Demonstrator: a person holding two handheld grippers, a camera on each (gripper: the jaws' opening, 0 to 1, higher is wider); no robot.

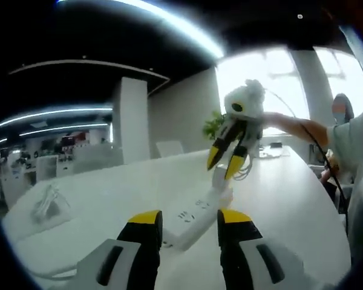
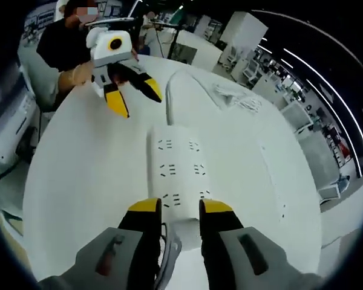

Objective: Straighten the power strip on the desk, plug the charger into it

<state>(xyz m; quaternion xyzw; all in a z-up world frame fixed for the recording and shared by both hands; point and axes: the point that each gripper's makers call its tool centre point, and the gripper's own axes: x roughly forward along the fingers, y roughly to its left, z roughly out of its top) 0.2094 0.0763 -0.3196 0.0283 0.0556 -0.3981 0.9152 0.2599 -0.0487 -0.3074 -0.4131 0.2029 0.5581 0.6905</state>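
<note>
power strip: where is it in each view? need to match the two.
Left gripper view: the power strip lies low centre, running diagonally from between this gripper's fingers up to the right gripper, which is at its far end.
Right gripper view: it lies centre, running straight up from between this gripper's fingers, sockets facing up.
Shared landmark: the white desk under it.

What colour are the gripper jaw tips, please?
Yellow, clearest on the right gripper in the right gripper view.
</note>
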